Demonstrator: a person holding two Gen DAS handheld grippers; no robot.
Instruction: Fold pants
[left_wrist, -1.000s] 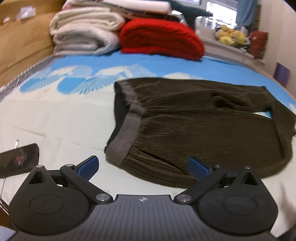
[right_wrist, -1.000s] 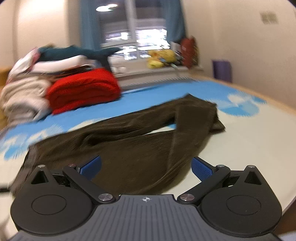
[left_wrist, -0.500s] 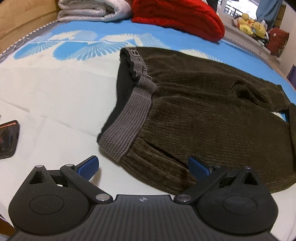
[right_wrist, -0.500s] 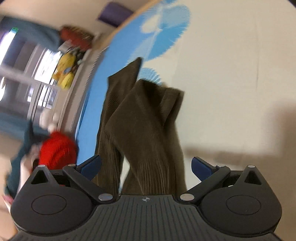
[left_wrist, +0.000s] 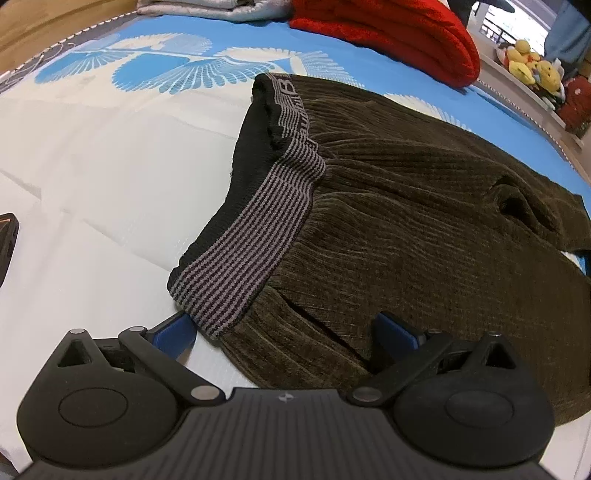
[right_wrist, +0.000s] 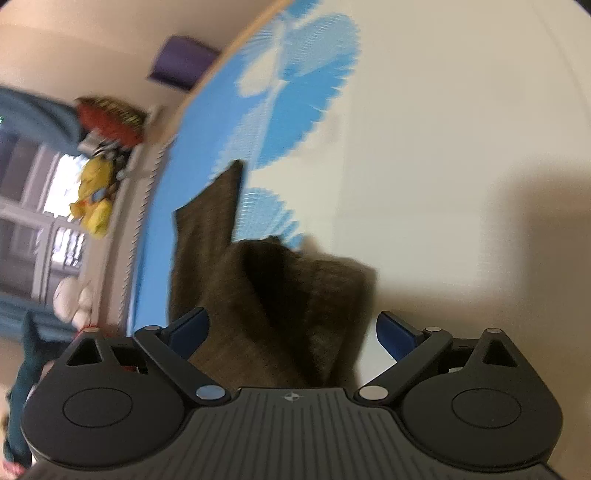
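Observation:
Dark olive corduroy pants (left_wrist: 424, 221) lie flat on the bed, their grey-and-black striped waistband (left_wrist: 251, 236) turned toward the left wrist camera. My left gripper (left_wrist: 284, 332) is open, low over the near corner of the waistband, with the cloth lying between its blue fingertips (left_wrist: 173, 330). In the right wrist view the leg ends of the pants (right_wrist: 280, 295) lie bunched, one cuff overlapping the other. My right gripper (right_wrist: 291, 328) is open just above them, its blue pads spread to either side of the cuffs. That view is tilted and blurred.
The bedsheet (left_wrist: 92, 166) is white with blue fan prints. A folded red knit (left_wrist: 391, 29) and pale blankets (left_wrist: 207, 5) are stacked at the far edge. Plush toys (left_wrist: 532, 66) sit on a sill. A dark phone (left_wrist: 7, 243) lies at the left. The bed's edge (right_wrist: 207, 74) is nearby.
Both grippers have dropped closer to the pants: the left toward the waistband corner, the right rolling sideways and down over the cuffs. Both stayed open.

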